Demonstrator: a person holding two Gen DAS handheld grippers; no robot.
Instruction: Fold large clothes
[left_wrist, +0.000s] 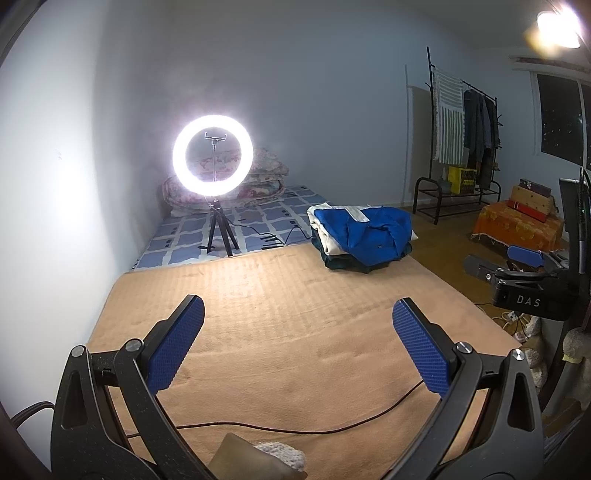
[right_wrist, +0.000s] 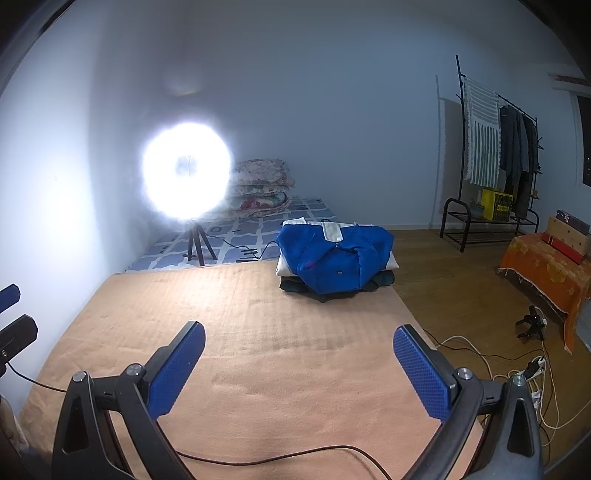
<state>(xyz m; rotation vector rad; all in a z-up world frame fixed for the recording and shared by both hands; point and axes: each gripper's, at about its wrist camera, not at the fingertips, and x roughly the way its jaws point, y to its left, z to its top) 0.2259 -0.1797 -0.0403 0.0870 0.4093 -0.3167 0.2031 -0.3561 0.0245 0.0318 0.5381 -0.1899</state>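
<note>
Two claws: I hold the left claw and the right claw with fingers spread wide, both empty.
Clothes: the stack of clothes, blue garment on top, sits upper right of centre in both views, at the far right corner of the tan blanket.
Key relation: the pile lies ahead and to the right of both claws, well apart from them.
Nearer claw: I judge the right.
Long axis: roughly left-to-right across the frame.
Hazard: a cable crosses the blanket near the bottom.
</note>
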